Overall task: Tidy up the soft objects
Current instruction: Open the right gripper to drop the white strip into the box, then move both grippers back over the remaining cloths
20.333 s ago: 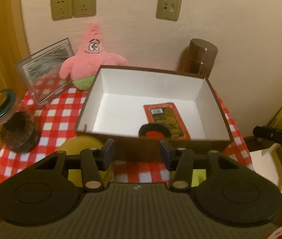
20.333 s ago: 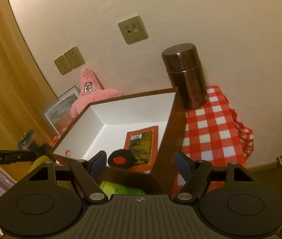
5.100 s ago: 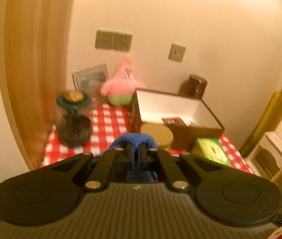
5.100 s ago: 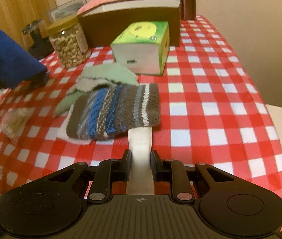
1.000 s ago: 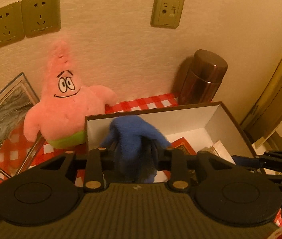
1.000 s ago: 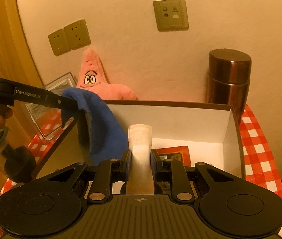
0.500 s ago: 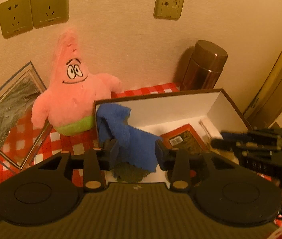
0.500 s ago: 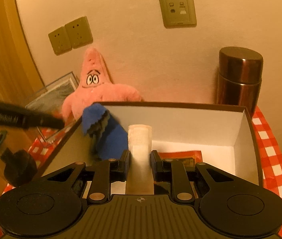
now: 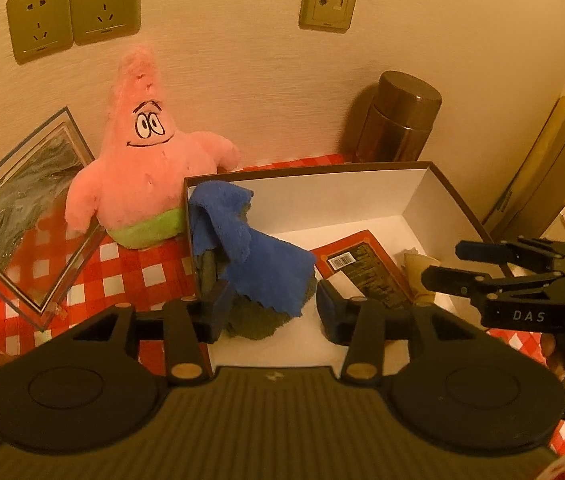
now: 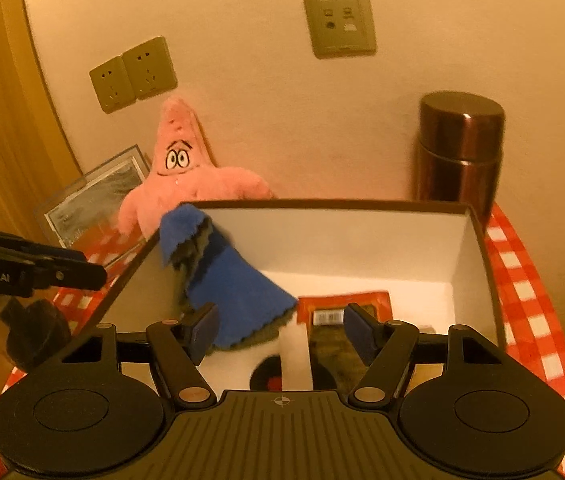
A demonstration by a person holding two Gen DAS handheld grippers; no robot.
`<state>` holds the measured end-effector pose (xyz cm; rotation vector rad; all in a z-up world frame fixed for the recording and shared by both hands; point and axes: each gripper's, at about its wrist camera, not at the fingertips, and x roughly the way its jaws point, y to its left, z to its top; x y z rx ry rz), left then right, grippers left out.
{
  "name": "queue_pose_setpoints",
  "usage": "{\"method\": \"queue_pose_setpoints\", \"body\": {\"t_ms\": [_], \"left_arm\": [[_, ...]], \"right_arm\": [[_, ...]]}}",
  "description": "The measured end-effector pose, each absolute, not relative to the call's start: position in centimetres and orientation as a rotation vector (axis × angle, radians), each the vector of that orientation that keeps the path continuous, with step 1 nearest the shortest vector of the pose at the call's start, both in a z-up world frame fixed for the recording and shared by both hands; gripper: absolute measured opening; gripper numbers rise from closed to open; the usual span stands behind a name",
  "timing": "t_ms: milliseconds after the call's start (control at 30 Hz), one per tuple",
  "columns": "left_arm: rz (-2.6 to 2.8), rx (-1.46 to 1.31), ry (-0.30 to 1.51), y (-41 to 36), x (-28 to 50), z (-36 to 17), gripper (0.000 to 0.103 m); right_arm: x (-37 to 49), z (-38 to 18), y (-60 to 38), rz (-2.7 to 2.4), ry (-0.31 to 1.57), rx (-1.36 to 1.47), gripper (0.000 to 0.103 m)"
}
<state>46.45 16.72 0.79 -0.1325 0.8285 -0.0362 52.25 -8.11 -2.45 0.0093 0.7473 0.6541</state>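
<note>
The open box (image 9: 434, 196) is sitting on the checkered surface (image 9: 130, 268), holding the blue cloth (image 9: 258, 256) draped over its left wall. Both the left gripper (image 9: 270, 306) and right gripper (image 10: 278, 328) are hovering with jaws spread wide, gripping nothing.

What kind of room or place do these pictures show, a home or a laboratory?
Most likely a home, not a laboratory. A small table with a red checked tablecloth stands against a papered wall with sockets. On it are a pink star plush toy, a picture frame and a brown box.
</note>
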Motion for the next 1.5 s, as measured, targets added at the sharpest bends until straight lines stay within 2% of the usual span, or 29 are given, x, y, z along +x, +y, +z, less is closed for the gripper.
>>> {"method": "queue_pose_setpoints", "body": {"t_ms": [400, 867, 1200, 1500], "left_arm": [[-0.013, -0.145, 0.803, 15.8, 41.7, 3.7, 0.052], [0.007, -0.171, 0.763, 13.5, 32.7, 5.8, 0.053], [0.047, -0.198, 0.773, 13.0, 25.3, 4.9, 0.054], [0.087, -0.236, 0.828, 12.5, 19.4, 2.2, 0.054]], "right_arm": [[48.3, -0.4, -11.7, 0.624, 0.758, 0.054, 0.071], [40.9, 2.5, -16.1, 0.611, 0.738, 0.097, 0.077], [34.7, 2.9, -19.1, 0.600, 0.736, 0.106, 0.077], [29.6, 0.7, -21.6, 0.577, 0.810, 0.096, 0.077]]}}
